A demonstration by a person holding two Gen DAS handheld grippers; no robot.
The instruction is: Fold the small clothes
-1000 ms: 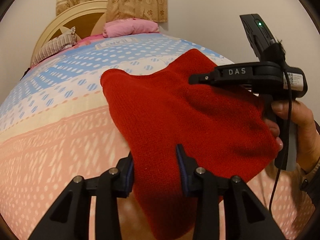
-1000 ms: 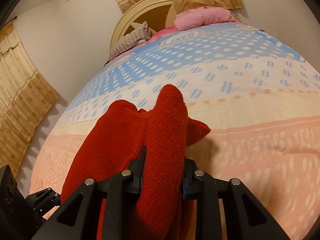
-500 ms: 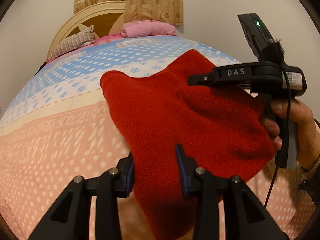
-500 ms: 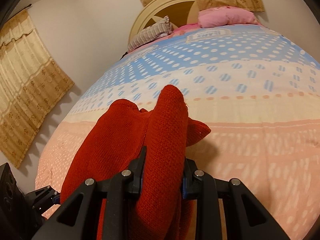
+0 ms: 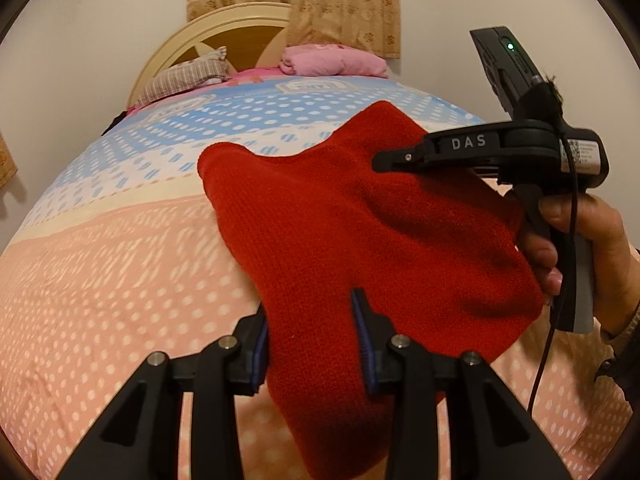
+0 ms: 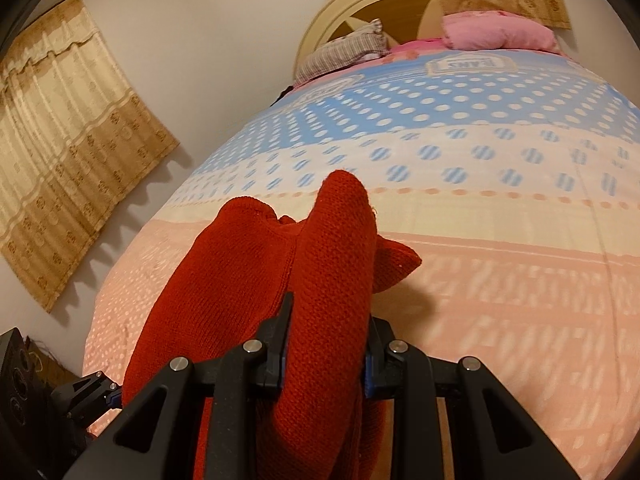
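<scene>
Only our left wrist view shows the right gripper (image 5: 394,158) from the side, with the hand (image 5: 588,256) on its handle. Both the left gripper (image 5: 310,344) and the right hold the red knit garment (image 5: 360,240) clamped above the bed (image 5: 100,280). Since 1 second ago, both views have swung, showing more headboard (image 6: 360,4).

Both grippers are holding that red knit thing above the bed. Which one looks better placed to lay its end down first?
Probably the left gripper. Its jaws are shut on the red knit garment, with cloth hanging below them toward the bedspread. The right gripper, also shut on it, holds a bunched end, so it could keep tension.
</scene>
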